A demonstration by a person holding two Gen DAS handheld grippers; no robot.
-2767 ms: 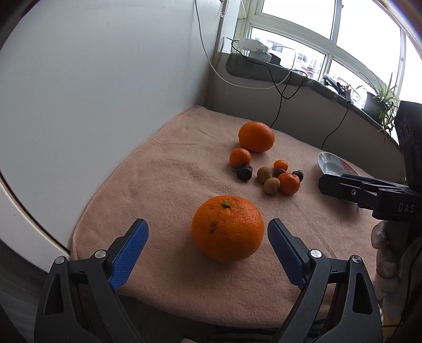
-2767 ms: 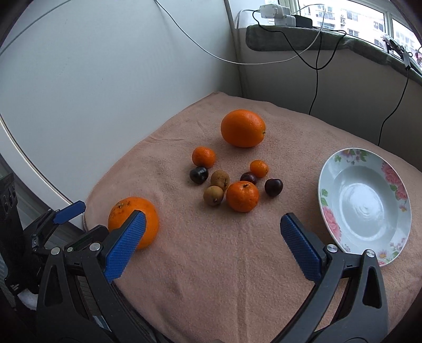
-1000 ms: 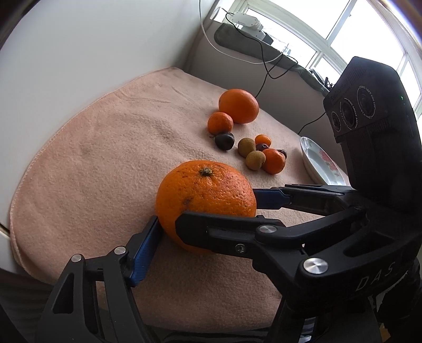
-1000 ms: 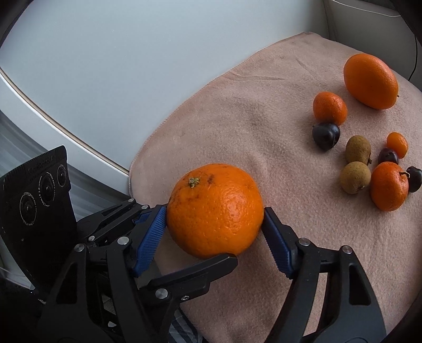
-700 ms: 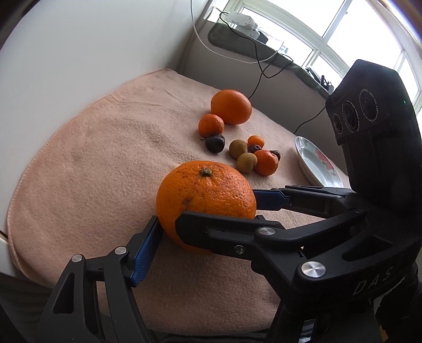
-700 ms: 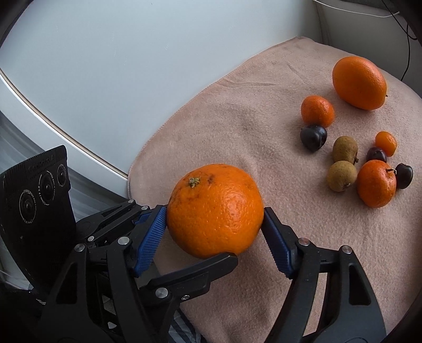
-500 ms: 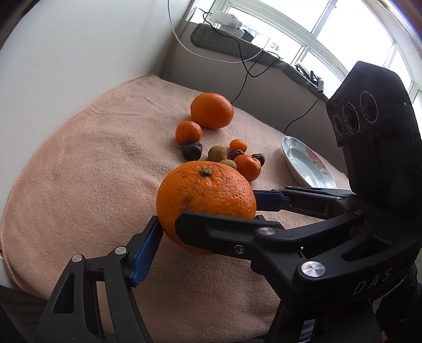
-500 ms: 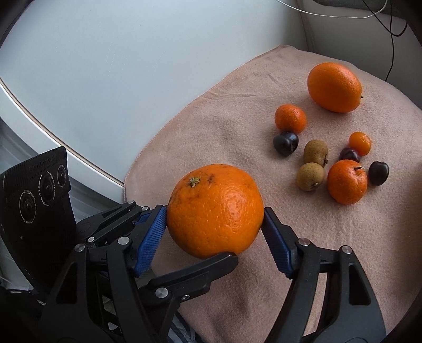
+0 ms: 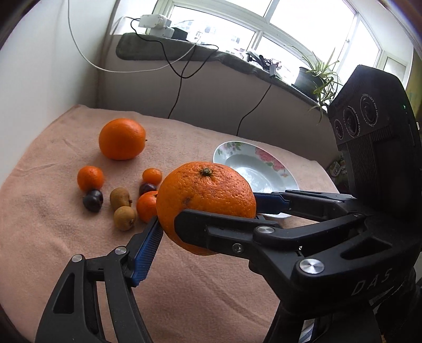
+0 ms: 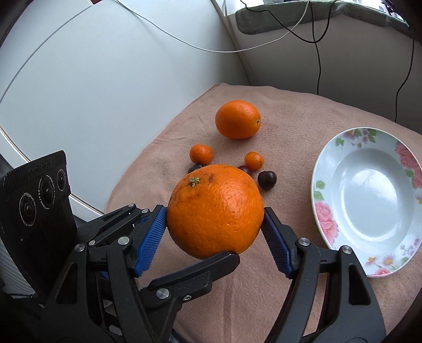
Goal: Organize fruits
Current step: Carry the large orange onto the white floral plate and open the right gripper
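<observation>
A large orange (image 9: 205, 200) is held above the pink towel by both grippers at once. My left gripper (image 9: 208, 211) and my right gripper (image 10: 215, 224) are each shut on it, crossing each other, and the orange (image 10: 215, 211) shows its stem on top. A white floral plate (image 10: 369, 200) lies on the towel to the right, also in the left wrist view (image 9: 253, 168). A second large orange (image 9: 121, 139) sits farther back. Small tangerines (image 9: 90, 178), dark plums (image 9: 92, 200) and brown kiwis (image 9: 124, 217) lie clustered under and behind the held orange.
The pink towel (image 9: 52, 237) covers the table up to a white wall (image 10: 105, 79) on the left. Cables (image 10: 319, 52) hang down from a window ledge with a power strip (image 9: 155, 22) and a potted plant (image 9: 316, 76).
Both grippers have lifted the large orange off the towel and carried it to the right, toward the small fruits and the plate. Both grips stay shut on it.
</observation>
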